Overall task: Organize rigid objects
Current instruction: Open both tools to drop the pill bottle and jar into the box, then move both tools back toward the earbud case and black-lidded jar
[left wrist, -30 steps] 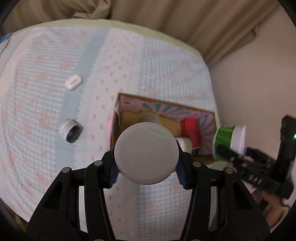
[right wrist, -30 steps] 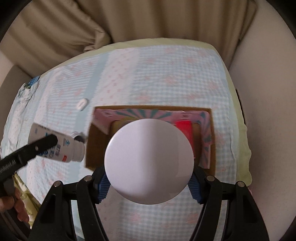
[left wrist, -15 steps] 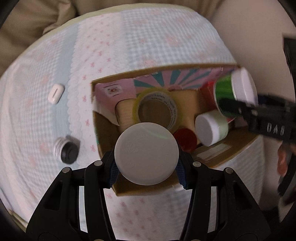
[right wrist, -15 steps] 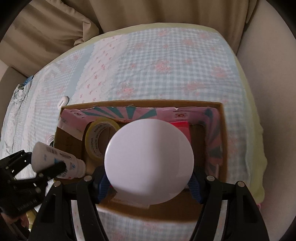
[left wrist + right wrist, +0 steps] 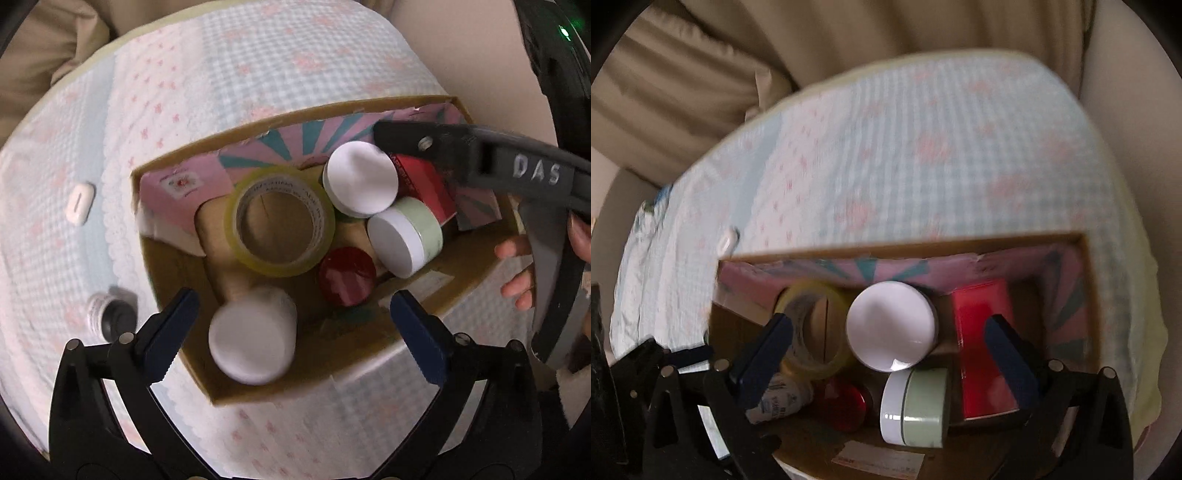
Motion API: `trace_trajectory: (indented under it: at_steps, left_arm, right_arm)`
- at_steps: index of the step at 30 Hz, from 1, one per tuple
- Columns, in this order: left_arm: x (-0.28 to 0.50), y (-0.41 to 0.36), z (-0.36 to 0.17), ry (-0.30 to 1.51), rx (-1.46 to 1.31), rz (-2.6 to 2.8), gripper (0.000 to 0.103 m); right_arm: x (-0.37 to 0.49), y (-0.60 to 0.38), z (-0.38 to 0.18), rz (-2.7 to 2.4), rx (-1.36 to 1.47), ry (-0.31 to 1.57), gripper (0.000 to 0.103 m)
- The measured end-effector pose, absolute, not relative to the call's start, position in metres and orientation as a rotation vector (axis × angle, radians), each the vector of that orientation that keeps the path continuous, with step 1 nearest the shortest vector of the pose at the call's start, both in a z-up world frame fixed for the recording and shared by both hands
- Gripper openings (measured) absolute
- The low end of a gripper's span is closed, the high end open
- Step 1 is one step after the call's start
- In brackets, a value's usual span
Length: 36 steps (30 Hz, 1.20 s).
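Scene: cardboard box with pink-and-teal lining (image 5: 369, 350), sitting on a blue-checked, flower-printed cloth (image 5: 295, 55), is my landmark throughout.
Left gripper (image 5: 295, 325): I have it above the box's near wall; its jaws are opening wide, the blue pads clear of everything, nothing gripped.
White-capped plastic bottle (image 5: 255, 339): lying blurred inside the box at its near-left corner, between the left jaws but untouched by them.
Right gripper (image 5: 890, 350): I hold it over the box's middle; its jaws are opening too, and they grip nothing.
Round white-lidded jar (image 5: 892, 326): inside the box against its far wall, between the right jaws, free of the pads.
Other contents: a roll of yellowish clear tape (image 5: 284, 221), a pale green jar with a white lid (image 5: 406, 236), a dark red round cap (image 5: 347, 275) and a red rectangular box (image 5: 984, 350) already share the box.
Left outside: a small white oval case (image 5: 79, 203) and a little black-capped pot (image 5: 107, 317) lie on the cloth to the box's left.
Doing it well: I judge both releases should finish before I lift, rising straight up so no pad clips the box wall or nudges the jars; then I would go left for the strays.
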<state>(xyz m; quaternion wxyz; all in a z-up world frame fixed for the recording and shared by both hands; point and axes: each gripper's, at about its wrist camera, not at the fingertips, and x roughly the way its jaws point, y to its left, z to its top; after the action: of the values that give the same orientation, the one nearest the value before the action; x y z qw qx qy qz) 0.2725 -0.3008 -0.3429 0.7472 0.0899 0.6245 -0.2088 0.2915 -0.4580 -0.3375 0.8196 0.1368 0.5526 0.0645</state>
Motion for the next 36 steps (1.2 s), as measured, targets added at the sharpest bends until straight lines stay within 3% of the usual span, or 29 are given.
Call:
trace_trajectory:
  at_steps: [16, 36]
  left_arm:
    - [0.251, -0.258, -0.297, 1.302, 0.176, -0.371, 0.103]
    - [0.178, -0.138, -0.191, 1.13, 0.107, -0.37, 0.103]
  right_arm:
    - [0.26, -0.456, -0.298, 0.079, 0.245, 1.154, 0.103]
    - [0.155, -0.373, -0.183, 0.011, 0.115, 1.064, 0.103]
